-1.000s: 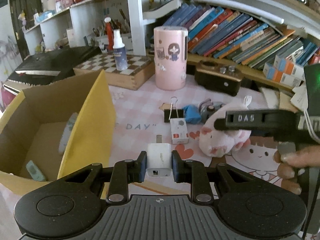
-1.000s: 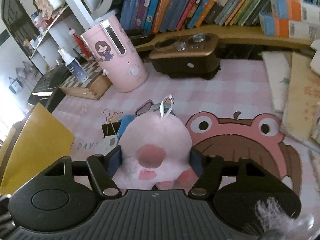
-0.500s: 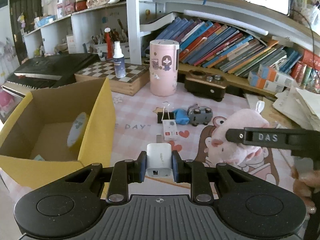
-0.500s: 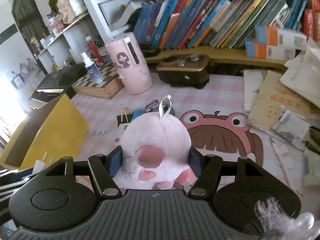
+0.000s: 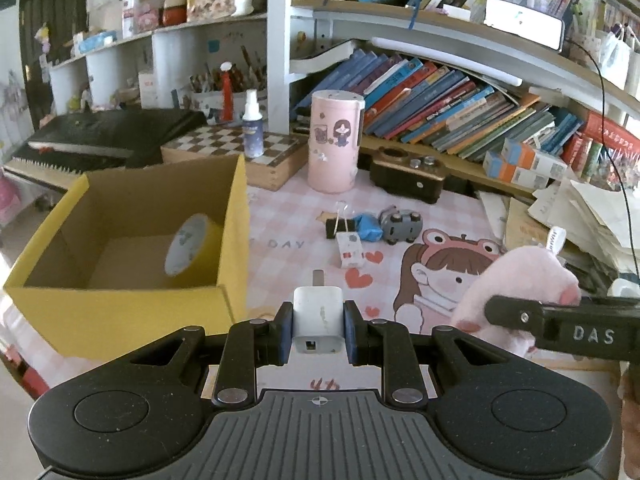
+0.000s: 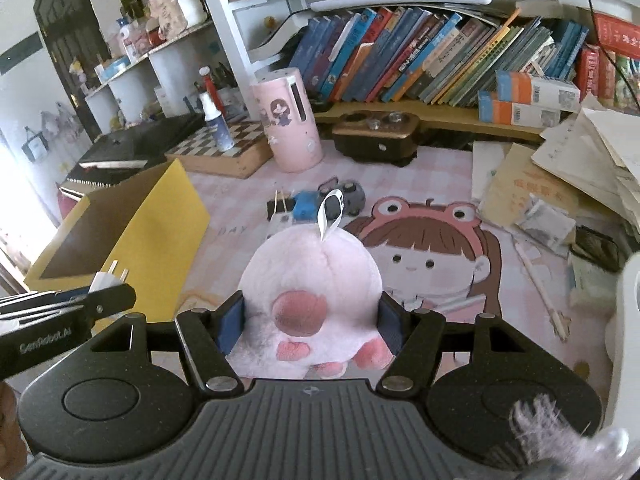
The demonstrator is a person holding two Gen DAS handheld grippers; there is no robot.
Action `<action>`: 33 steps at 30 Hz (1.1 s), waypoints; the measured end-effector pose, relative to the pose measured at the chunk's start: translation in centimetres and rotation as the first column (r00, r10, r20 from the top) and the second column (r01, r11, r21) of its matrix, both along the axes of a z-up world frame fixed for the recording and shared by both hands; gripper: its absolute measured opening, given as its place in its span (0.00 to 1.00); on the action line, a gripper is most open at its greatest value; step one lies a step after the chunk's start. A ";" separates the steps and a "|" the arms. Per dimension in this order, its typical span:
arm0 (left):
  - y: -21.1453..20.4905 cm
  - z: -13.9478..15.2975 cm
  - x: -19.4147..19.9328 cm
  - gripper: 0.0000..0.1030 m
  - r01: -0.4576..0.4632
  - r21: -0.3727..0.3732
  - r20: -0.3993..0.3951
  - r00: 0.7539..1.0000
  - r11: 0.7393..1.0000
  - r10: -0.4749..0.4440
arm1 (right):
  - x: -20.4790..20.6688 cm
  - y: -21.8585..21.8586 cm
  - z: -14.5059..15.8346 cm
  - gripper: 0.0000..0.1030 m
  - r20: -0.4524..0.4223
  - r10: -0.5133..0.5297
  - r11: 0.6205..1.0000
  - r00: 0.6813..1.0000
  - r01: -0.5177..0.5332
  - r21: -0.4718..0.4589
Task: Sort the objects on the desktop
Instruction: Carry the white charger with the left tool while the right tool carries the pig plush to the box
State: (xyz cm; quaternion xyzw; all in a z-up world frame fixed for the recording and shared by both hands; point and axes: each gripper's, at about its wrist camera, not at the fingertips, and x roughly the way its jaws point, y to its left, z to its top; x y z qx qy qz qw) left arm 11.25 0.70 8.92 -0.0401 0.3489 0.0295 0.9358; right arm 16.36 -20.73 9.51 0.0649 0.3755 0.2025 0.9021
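My left gripper [image 5: 318, 326] is shut on a white charger plug [image 5: 318, 314], held in the air to the right of the yellow cardboard box [image 5: 132, 312]. My right gripper [image 6: 310, 320] is shut on a pink plush toy [image 6: 310, 276], held above the pink mat [image 6: 440, 184]. The plush also shows in the left wrist view [image 5: 516, 284], to the right of the plug. The left gripper with the plug shows at the left of the right wrist view [image 6: 106, 284]. A tape roll [image 5: 188, 244] stands inside the box.
On the mat lie a binder clip [image 5: 340, 226], a small white box [image 5: 350, 250], a blue item [image 5: 368, 226] and a grey toy car [image 5: 400, 224]. Behind stand a pink cylinder [image 5: 334, 142], a chessboard [image 5: 236, 152] with a spray bottle [image 5: 253, 124], a brown box [image 5: 408, 174] and books. Papers are piled at the right.
Both grippers have risen and pulled back from the mat, each still holding its object. The box now sits lower and more open in the left wrist view.
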 end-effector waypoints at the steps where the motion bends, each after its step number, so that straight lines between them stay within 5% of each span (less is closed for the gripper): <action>1: 0.3 0.0 -0.4 0.23 0.004 -0.003 0.001 1.000 1.000 -0.004 | -0.4 0.2 0.1 0.63 -0.008 -0.007 1.000 1.000 0.007 -0.003; 33: 13.0 1.1 -10.7 0.23 0.080 0.015 0.074 0.994 0.997 -0.081 | -15.7 11.9 1.2 0.63 0.001 -0.109 0.994 0.994 0.109 -0.010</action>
